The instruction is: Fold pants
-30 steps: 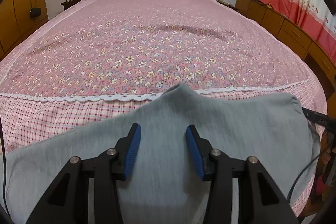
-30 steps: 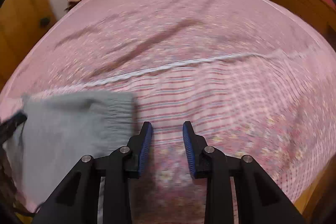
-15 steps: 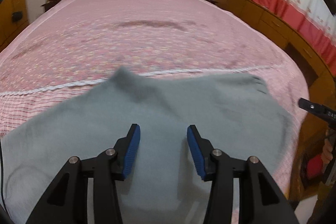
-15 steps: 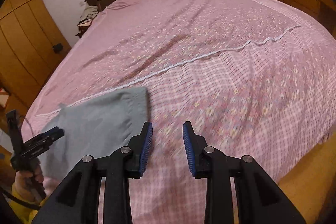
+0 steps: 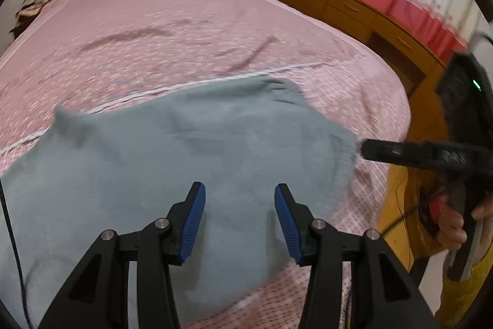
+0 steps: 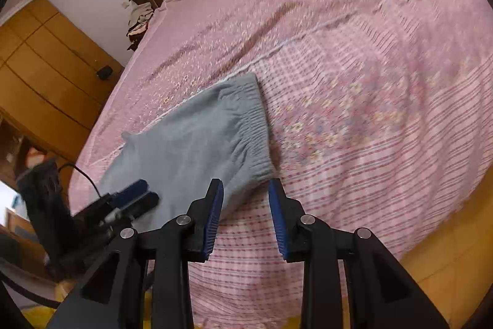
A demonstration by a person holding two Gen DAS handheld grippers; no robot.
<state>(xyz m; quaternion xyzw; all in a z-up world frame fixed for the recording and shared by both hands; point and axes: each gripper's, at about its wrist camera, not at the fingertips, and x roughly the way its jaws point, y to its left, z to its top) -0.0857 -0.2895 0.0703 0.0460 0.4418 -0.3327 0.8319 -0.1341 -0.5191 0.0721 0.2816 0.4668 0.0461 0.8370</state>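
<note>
Grey sweatpants (image 5: 191, 162) spread flat on bed (image 5: 172, 30) for folding; left tool (image 5: 239, 216) held open, empty above cloth; right tool (image 6: 245, 219) likewise empty, seemingly aimed at waistband (image 6: 252, 125) corner.

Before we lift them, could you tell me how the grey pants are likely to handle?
The grey pants will probably be floppy: they lie flat and follow the bedspread. The gathered waistband looks thicker, likely an easier edge to pinch. The soft knit seems unlikely to slip.
</note>
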